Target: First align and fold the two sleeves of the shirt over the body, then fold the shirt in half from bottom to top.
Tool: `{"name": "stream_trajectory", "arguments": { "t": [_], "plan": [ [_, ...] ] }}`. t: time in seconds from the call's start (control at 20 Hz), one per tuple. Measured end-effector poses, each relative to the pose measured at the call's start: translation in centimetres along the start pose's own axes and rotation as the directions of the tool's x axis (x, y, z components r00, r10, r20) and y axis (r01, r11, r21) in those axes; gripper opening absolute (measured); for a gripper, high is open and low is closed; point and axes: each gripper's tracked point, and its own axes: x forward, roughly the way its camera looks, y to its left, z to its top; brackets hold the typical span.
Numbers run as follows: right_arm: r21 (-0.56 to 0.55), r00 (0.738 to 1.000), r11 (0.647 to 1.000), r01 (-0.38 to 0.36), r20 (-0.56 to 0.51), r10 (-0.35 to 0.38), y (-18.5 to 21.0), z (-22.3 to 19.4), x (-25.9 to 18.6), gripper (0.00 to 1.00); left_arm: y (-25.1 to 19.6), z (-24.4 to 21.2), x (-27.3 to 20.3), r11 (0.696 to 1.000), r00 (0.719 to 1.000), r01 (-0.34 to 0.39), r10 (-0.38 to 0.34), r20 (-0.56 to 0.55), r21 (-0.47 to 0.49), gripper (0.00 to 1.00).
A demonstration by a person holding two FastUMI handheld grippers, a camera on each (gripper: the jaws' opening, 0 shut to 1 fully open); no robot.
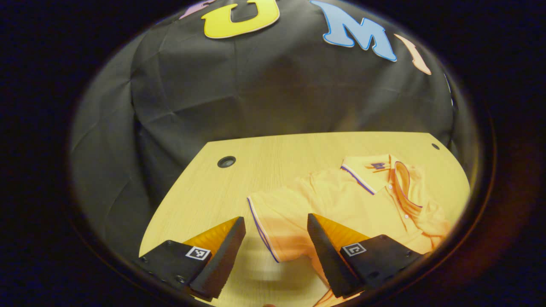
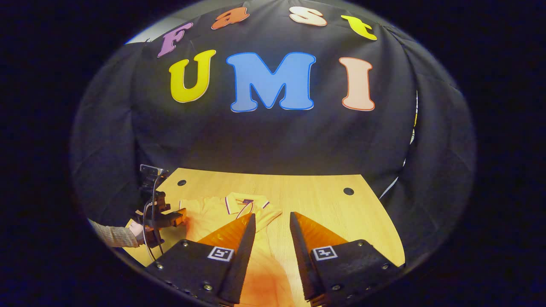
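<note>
Wooden table (image 1: 239,149) | shirt (image 1: 341,200) flat, collar far | step: first sleeve fold | left gripper (image 1: 276,238) agape over sleeve (image 1: 277,221) cuff | right gripper (image 2: 272,238) agape, empty | next: I pinch cuff, carry across body.

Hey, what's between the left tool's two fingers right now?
In the left gripper view, the left tool is open, and the shirt's striped sleeve edge lies in the gap, with bare table showing beside it.

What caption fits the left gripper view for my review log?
Open left gripper hovers over the sleeve of an orange polo shirt lying on the wooden table.
</note>
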Motion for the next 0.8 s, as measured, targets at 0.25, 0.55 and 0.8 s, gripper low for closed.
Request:
{"name": "stream_trajectory", "arguments": {
  "t": [0.25, 0.55, 0.8],
  "plan": [
    [0.033, 0.998, 0.998, 0.058, -0.033, -0.057, -2.1, -1.3, -0.5, 0.53, 0.3, -3.3, 1.8, 0.999, 0.997, -0.011, 0.008, -0.073, -0.037, 1.0],
    [0.069, 0.994, 0.993, 0.093, -0.056, -0.089, -3.9, -2.1, -0.9, 0.53, -0.5, -3.2, 2.1, 0.997, 0.997, 0.019, -0.024, -0.068, -0.069, 1.0],
    [0.092, 0.992, 0.989, 0.114, -0.065, -0.108, -5.0, -2.7, -1.4, 0.53, -2.1, -3.3, 2.6, 0.998, 0.997, 0.012, -0.017, -0.075, -0.069, 0.4]
  ]
}}
